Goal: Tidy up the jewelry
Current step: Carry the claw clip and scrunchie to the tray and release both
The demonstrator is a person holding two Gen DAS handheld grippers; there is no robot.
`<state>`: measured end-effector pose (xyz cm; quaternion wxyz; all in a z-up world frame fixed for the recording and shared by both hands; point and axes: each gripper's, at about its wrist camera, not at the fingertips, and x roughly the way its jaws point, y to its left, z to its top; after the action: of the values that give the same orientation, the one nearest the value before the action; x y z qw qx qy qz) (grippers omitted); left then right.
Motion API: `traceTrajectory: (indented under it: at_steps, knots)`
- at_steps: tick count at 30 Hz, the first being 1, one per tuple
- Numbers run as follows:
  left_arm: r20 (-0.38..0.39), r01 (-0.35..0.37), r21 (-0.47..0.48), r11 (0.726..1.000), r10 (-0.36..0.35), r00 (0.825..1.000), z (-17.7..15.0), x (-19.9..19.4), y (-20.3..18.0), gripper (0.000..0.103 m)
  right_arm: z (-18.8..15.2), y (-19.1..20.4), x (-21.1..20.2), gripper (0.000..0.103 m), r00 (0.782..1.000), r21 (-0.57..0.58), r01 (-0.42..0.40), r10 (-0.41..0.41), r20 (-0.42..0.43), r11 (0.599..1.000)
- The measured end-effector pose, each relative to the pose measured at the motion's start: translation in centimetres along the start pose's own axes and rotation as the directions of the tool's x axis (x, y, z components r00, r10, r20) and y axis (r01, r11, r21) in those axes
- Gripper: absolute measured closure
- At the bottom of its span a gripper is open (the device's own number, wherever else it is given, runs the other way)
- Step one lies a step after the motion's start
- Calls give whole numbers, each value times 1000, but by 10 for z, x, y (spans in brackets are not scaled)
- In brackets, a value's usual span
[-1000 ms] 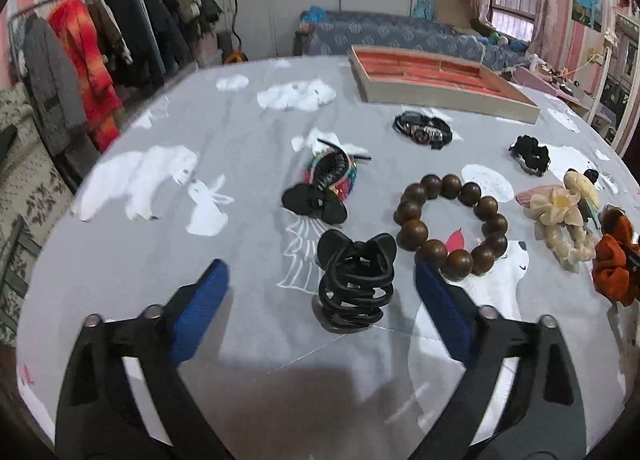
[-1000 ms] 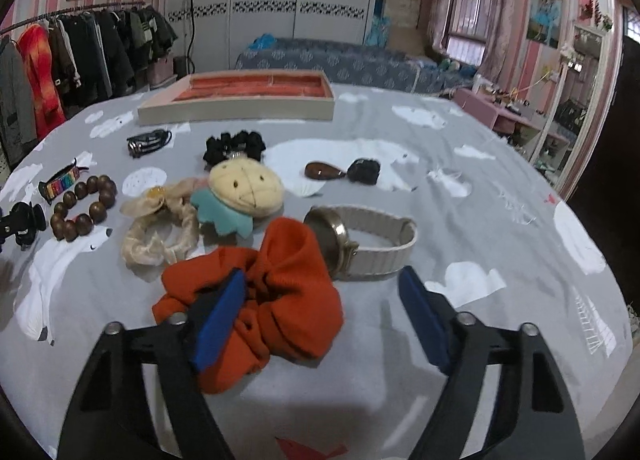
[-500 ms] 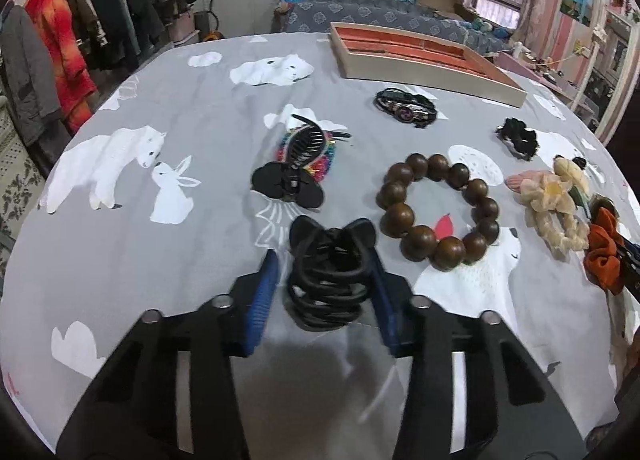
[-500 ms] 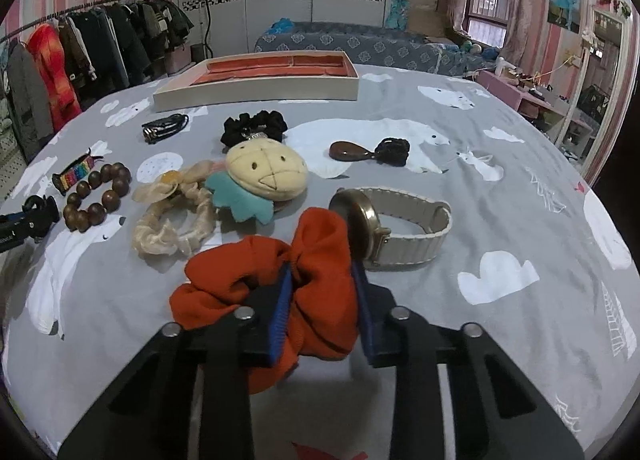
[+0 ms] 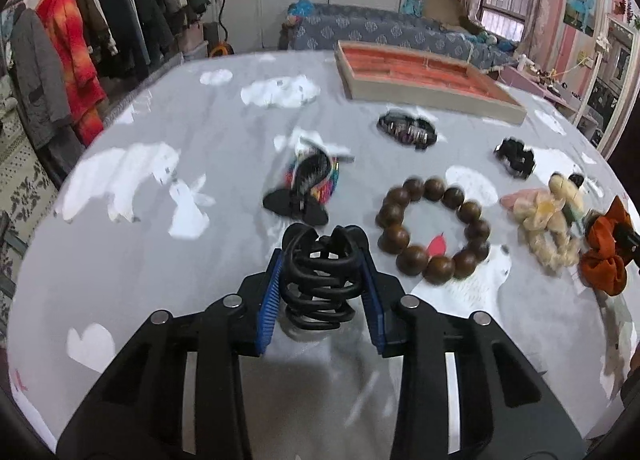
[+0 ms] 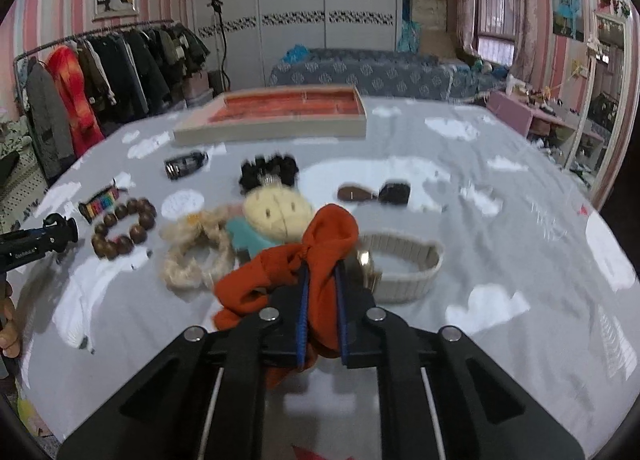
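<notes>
My left gripper (image 5: pixel 322 260) is shut on a black claw hair clip (image 5: pixel 320 280) and holds it a little above the grey cloth. My right gripper (image 6: pixel 321 280) is shut on an orange scrunchie (image 6: pixel 316 256), lifted off the cloth; it also shows in the left wrist view (image 5: pixel 606 248). The red-lined jewelry tray (image 5: pixel 424 79) stands at the far side, also in the right wrist view (image 6: pixel 280 115). A wooden bead bracelet (image 5: pixel 434 227) lies right of the left gripper.
On the cloth lie a rainbow clip with black bow (image 5: pixel 308 183), a dark bracelet (image 5: pixel 408 127), a black scrunchie (image 6: pixel 270 171), a cream scrunchie (image 6: pixel 196 252), a plush-face clip (image 6: pixel 276 211), a white-strap watch (image 6: pixel 400 268) and a brown clip (image 6: pixel 372 193). A clothes rack (image 5: pixel 80 39) stands left.
Both grippers closed from wide open: the left on the black claw clip, the right on the orange scrunchie. Both items are now lifted slightly off the cloth.
</notes>
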<state>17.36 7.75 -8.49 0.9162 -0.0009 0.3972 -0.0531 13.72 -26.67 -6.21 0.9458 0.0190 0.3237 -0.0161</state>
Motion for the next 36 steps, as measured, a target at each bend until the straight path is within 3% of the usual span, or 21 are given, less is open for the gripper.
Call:
traceTrajectory:
  at_steps: [9, 17, 26, 36]
  knots:
    - [127, 25, 31, 999, -29, 991, 65, -19, -19, 67, 71, -9, 3, 91, 993, -19, -61, 62, 100, 998]
    - [163, 56, 84, 995, -69, 984, 147, 15, -54, 67, 160, -4, 61, 91, 989, -46, -51, 57, 133, 998]
    - [116, 80, 93, 992, -91, 989, 251, 116, -86, 68, 247, 12, 169, 91, 994, -108, 22, -11, 104, 994]
    - [-48, 92, 65, 994, -89, 995, 323, 245, -103, 67, 292, 2, 287, 91, 999, -45, 33, -34, -20, 998]
